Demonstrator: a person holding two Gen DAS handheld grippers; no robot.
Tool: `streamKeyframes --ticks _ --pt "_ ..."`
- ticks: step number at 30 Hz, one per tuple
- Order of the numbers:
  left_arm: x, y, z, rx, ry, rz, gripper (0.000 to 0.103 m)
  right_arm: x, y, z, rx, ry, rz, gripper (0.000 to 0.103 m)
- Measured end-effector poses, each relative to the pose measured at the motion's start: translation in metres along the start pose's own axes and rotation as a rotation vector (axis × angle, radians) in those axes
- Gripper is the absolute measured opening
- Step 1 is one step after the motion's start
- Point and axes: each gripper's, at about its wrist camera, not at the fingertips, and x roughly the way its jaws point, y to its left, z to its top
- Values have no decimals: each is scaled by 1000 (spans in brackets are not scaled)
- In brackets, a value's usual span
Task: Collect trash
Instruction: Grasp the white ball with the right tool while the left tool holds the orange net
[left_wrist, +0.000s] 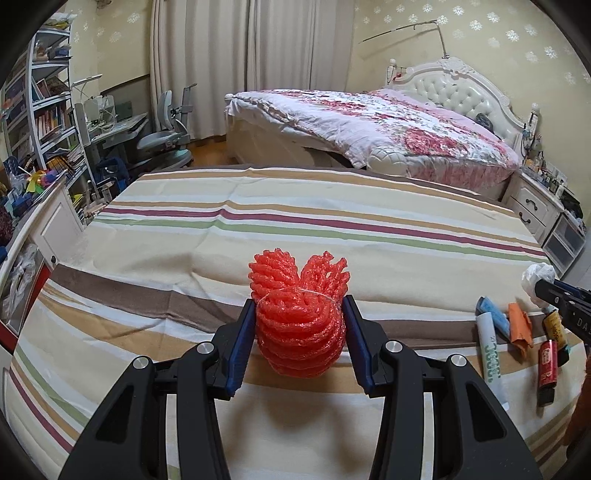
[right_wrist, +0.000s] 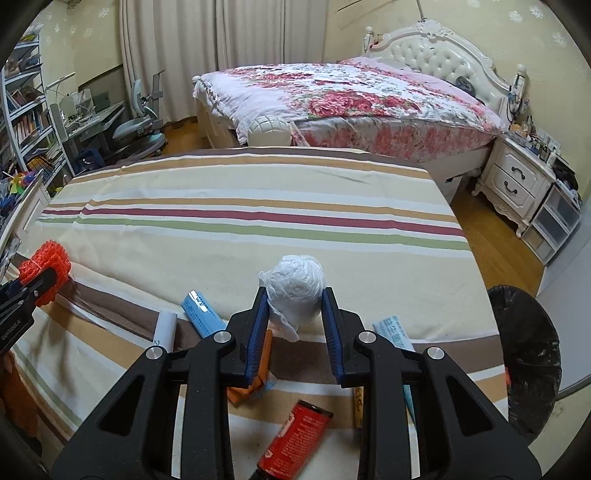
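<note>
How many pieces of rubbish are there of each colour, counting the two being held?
Red: 2, foam net, box
White: 2, bag ball, tube
Blue: 2, packets
Orange: 1, wrapper
Yellow: 1, stick
Total: 8

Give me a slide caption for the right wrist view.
Right gripper clamps a white crumpled wad above the striped bed, wrappers below.
</note>
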Motion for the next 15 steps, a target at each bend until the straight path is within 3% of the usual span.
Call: streamKeyframes --ticks 15 --pt "-43 -86 -3 99 -77 -193 46 -70 -87 -47 127 -80 -164 28"
